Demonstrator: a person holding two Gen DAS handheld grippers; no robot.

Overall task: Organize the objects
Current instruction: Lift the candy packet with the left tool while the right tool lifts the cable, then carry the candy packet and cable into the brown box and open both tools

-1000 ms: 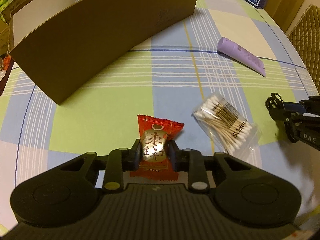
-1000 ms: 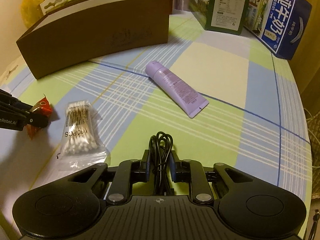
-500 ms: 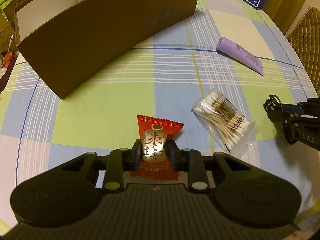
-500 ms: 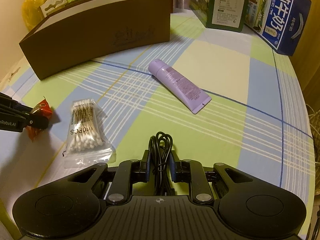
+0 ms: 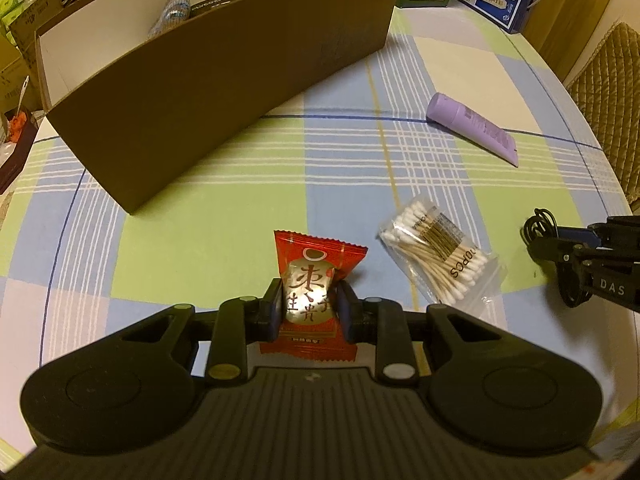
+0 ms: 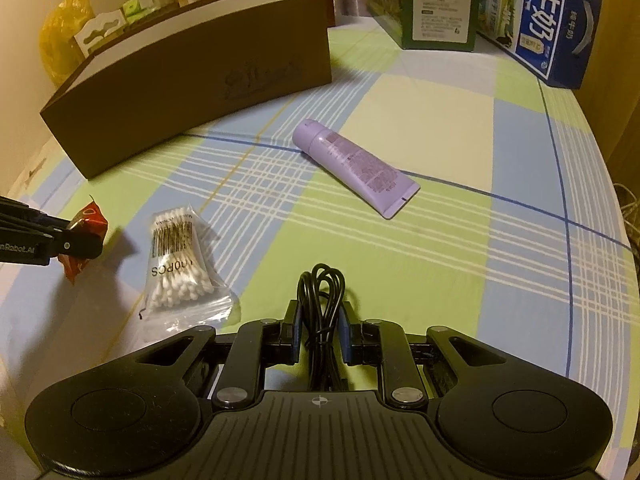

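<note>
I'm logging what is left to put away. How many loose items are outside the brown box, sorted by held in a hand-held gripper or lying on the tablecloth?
Held: 2, red snack packet and black cable
Lying on cloth: 2, cotton swab bag and purple tube
Total: 4

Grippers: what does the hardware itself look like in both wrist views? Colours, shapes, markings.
Both are matte black. The left gripper has a ribbed central deck, two round housings at its sides, blue-edged finger pads and one yellowish and one silver pivot cap. The right gripper matches, with silver caps and a crosshair mark. From the side, white lettering shows on each. No hands or sleeves are visible.
</note>
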